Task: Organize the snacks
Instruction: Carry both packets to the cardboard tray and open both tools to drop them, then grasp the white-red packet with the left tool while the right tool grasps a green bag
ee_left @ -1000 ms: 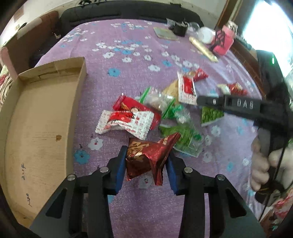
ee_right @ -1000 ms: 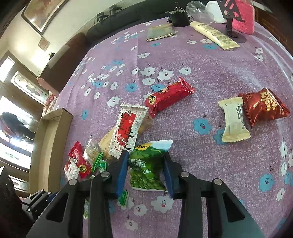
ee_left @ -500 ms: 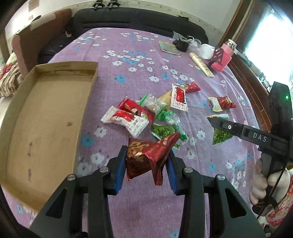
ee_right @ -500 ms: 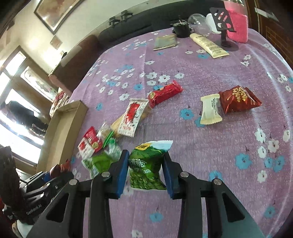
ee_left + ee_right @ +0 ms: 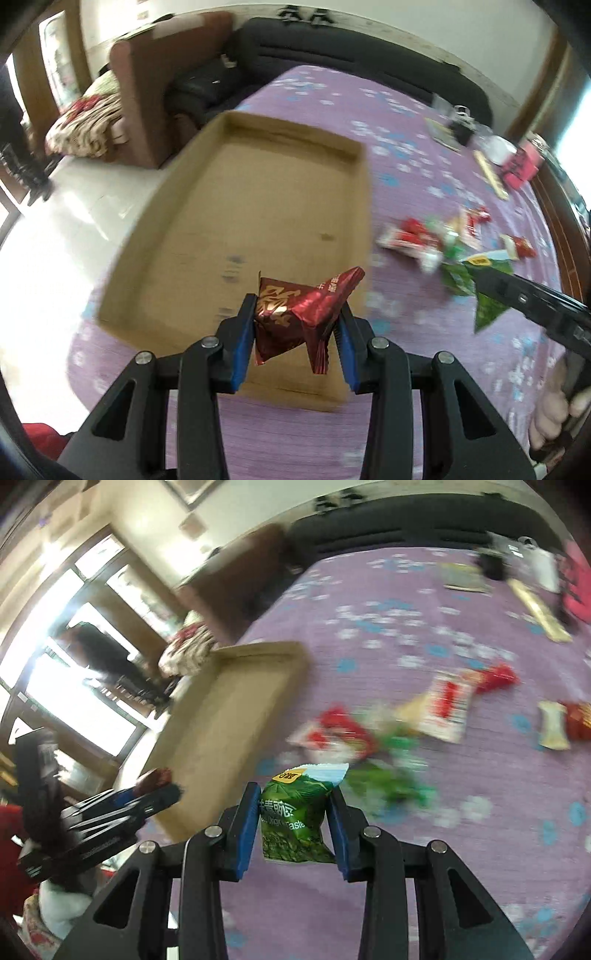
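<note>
My left gripper point(image 5: 295, 328) is shut on a dark red foil snack packet point(image 5: 295, 314), held in the air over the near right part of a shallow cardboard tray point(image 5: 177, 236). My right gripper point(image 5: 291, 812) is shut on a green pea snack packet point(image 5: 293, 816), above the purple cloth just right of the cardboard tray point(image 5: 221, 723). In the left wrist view the right gripper point(image 5: 491, 291) enters from the right with the green packet point(image 5: 487, 310). Loose snacks point(image 5: 369, 734) lie in a pile on the cloth right of the tray.
The purple flowered cloth point(image 5: 406, 122) covers the table. At its far right corner stand a pink holder point(image 5: 521, 166), a cream tube point(image 5: 489, 177) and small items. A dark sofa point(image 5: 332, 48) and a brown chair point(image 5: 155, 81) stand behind. White floor point(image 5: 55, 236) lies left of the table.
Both grippers have swung left and upward, carrying their packets from above the snack pile toward the cardboard tray. The left one now hangs over the tray. Their grips have not changed.
</note>
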A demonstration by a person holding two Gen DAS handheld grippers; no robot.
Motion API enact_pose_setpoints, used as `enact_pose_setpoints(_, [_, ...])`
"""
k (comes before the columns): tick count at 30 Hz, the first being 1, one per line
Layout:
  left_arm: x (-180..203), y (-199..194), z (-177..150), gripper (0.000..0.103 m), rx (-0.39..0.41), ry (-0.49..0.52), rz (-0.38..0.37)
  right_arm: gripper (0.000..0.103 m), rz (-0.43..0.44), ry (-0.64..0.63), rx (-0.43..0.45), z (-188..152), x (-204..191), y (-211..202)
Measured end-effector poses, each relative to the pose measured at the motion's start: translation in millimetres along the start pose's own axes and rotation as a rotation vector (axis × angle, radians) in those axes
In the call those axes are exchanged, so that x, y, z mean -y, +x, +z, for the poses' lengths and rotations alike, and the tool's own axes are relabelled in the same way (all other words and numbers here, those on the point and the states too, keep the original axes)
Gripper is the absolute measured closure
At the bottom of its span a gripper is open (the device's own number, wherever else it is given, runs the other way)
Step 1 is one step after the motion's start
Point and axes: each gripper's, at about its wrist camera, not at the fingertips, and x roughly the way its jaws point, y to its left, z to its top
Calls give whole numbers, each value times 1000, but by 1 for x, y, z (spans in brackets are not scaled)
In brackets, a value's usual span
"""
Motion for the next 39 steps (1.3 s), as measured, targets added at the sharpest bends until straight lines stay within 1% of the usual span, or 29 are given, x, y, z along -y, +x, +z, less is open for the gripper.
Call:
enact_pose_setpoints(3, [-30,6,7,61,-11,-12,10,68,38,-20,-28,5,-39,28])
enact_pose_setpoints(5, [-46,12,12,61,-12,2,31,68,42,-36,-44,8,-59,46])
enact_pose_setpoints(8, [-65,24,16,61,-34,10,25,68,34,-67,-66,13,-85,75])
enact_pose_setpoints(12, [-84,38,16,61,-66,14,20,68,5,-77,-100,10,-102,111])
enact_pose_setpoints(16, [-90,46,15,61,-77,37,28,68,-35,-78,-130,4,-108,139])
enact_pose_setpoints(18, [-88,49,14,61,-78,62,48,68,-48,-82,-135,3,-109,144])
enact_pose_setpoints(23, [-86,52,16,58,-80,99,73,68,-80,-110,-130,3,-119,150])
enact_pose_setpoints(28, [-86,50,15,56,-89,102,69,66,-108,-118,-115,-4,-121,148])
enact_pose_setpoints(31, [-85,45,16,53,-80,102,72,66,-128,-122,-108,-6,-120,147])
enact_pose_setpoints(36, [-80,33,20,44,-46,121,98,64,-146,-134,-82,-7,-124,136])
enact_pose_setpoints(39, [-78,24,23,39,-22,125,108,61,-152,-142,-62,-6,-126,127])
